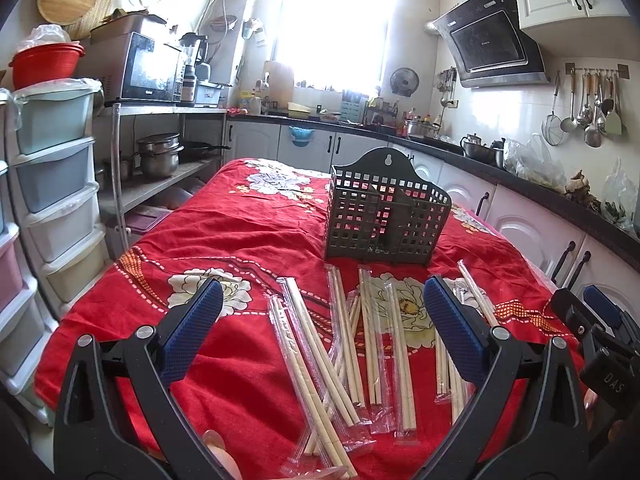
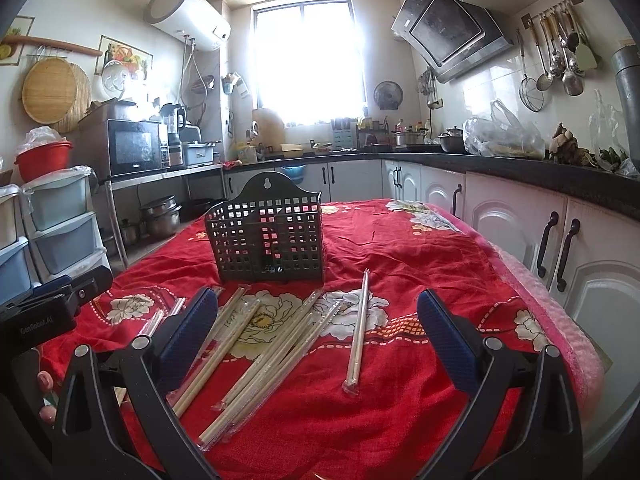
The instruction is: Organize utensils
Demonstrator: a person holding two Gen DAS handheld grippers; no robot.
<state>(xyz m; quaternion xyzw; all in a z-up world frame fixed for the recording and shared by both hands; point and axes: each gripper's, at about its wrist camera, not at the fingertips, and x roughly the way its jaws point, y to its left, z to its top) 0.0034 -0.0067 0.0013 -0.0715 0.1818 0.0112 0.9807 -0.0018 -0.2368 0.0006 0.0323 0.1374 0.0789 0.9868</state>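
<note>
Both grippers hovered low over the near edge of the table, side by side. Left gripper (image 1: 323, 304) had its jaws wide apart, nothing between the blue pads (image 1: 454, 322), chopsticks lying on the cloth below the gap. Right gripper (image 2: 318, 312) same: jaws spread, nothing held. From the left view the right gripper sat just off to the right; from the right view the left gripper body showed at the left edge.

Chopsticks (image 1: 344, 344) were scattered on the red floral cloth (image 1: 248, 232), most in clear plastic sleeves, a few looked bare. They lay roughly lengthwise toward the holder, several overlapping in a loose pile. One sleeved pair (image 2: 357, 332) lay apart to the right of the main bunch. Another group (image 1: 450, 372) lay partly hidden behind the left gripper's right finger.

Just beyond the chopsticks stood the holder (image 1: 384, 210), a dark perforated plastic basket, upright, with a divider inside and a hanging tab on top. Could see light through the holes; nothing sticking out the top. No chopstick touched it.

Further back: white cabinets (image 2: 516, 224) and a dark counter on the right, a drawer stack (image 1: 52, 168) on the left, microwave (image 1: 150, 68) on a metal shelf, range hood (image 1: 494, 38), bright window (image 2: 308, 64) at the far wall
</note>
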